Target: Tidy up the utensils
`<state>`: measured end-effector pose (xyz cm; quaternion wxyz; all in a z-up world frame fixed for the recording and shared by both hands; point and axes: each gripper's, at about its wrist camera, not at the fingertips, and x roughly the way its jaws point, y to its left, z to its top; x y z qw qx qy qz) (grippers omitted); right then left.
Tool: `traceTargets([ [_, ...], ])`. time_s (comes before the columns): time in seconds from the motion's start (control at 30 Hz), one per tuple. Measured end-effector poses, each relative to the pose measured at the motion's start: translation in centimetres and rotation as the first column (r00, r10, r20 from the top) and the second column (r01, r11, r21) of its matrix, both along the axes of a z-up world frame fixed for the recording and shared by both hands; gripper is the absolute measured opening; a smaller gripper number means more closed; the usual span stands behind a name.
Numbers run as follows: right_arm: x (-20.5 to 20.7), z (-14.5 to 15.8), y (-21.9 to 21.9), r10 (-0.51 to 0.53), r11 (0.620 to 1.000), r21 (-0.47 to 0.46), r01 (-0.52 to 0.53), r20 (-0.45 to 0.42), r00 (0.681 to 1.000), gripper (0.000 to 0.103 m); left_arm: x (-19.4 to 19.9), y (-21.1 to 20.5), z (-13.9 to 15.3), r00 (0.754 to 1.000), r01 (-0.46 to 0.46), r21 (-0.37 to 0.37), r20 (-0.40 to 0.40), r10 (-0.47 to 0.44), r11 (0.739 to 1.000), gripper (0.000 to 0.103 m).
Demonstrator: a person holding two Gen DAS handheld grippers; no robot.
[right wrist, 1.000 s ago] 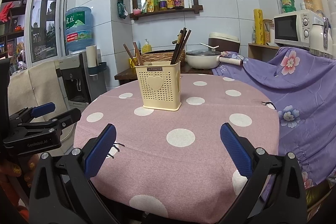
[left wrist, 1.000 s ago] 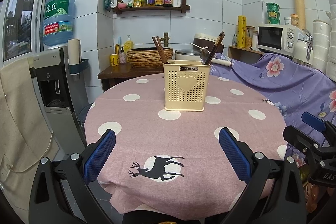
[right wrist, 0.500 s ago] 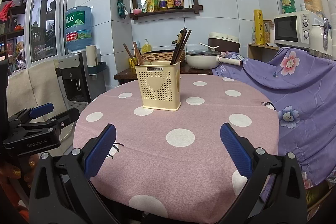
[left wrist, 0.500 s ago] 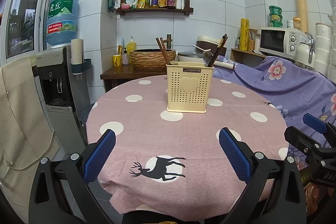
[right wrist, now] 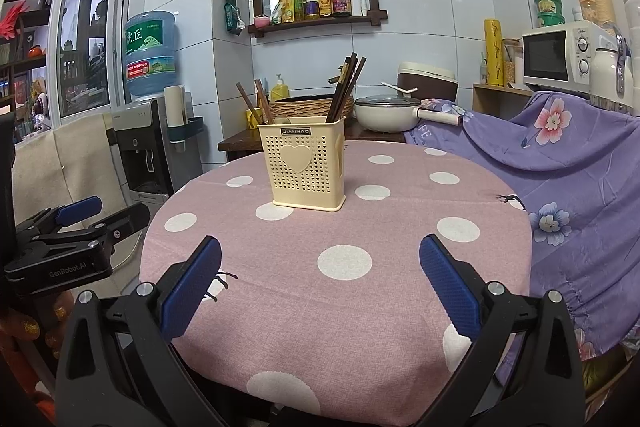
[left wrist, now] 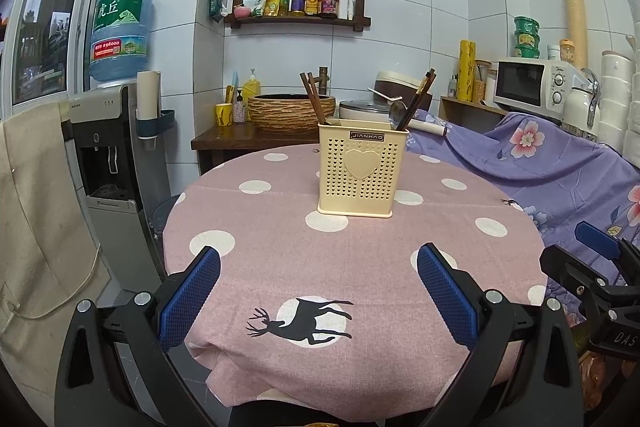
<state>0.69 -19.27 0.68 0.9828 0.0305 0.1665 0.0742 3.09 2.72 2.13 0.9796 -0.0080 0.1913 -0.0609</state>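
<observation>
- A cream utensil holder (left wrist: 362,169) stands upright toward the far side of the round, pink polka-dot worktop (left wrist: 280,251), dark chopsticks (right wrist: 347,87) leaning out of it.
- What may be a spoon (left wrist: 396,111) rests among them.
- Left tongs (left wrist: 319,291) and right tongs (right wrist: 320,285) hover wide apart over the near edge, gripping nothing.

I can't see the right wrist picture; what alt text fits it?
An open right gripper hovers, empty, over a pink dotted tablecloth, facing a cream utensil holder with chopsticks. The left gripper shows at left.
</observation>
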Motion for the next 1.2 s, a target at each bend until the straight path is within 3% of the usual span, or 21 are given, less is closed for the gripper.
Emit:
traceTargets([
  [1.2,-0.02,-0.01,0.35,0.005,1.000,-0.001,-0.005,0.000,1.000,0.097,0.09,-0.29,-0.32,1.000,0.000,-0.002,-0.011,0.000,1.000,0.097],
])
